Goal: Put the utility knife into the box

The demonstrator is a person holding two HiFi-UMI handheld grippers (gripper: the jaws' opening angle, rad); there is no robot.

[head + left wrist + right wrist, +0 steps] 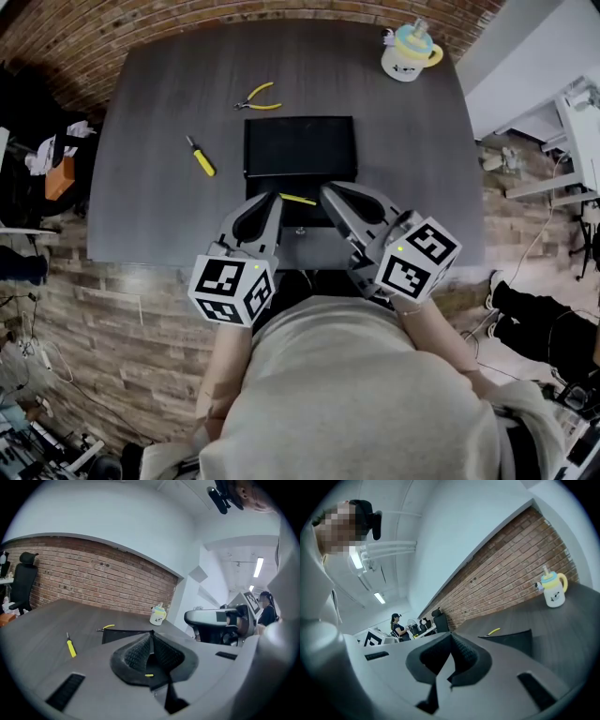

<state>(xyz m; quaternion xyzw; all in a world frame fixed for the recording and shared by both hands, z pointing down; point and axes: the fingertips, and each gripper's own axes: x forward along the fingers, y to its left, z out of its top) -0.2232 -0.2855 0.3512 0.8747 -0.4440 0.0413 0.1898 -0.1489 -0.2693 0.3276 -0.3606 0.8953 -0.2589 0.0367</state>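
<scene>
The utility knife [298, 199], thin and yellow, lies on the dark table just in front of the black box [300, 145]. It sits between the tips of my two grippers. My left gripper [274, 201] is at the knife's left end with its jaws shut and nothing seen between the pads. In the left gripper view a yellow sliver of the knife [148, 675] shows below the closed left gripper [151, 635], with the box [124, 635] beyond. My right gripper [328, 193] is just right of the knife, also shut and empty. In its own view the right gripper [451, 635] points toward the box [513, 641].
Yellow-handled pliers [258, 98] lie behind the box. A yellow screwdriver [200, 157] lies to the box's left. A white and yellow lidded cup [410, 52] stands at the far right corner. The table's near edge [281, 265] runs under both grippers. A brick wall stands behind the table.
</scene>
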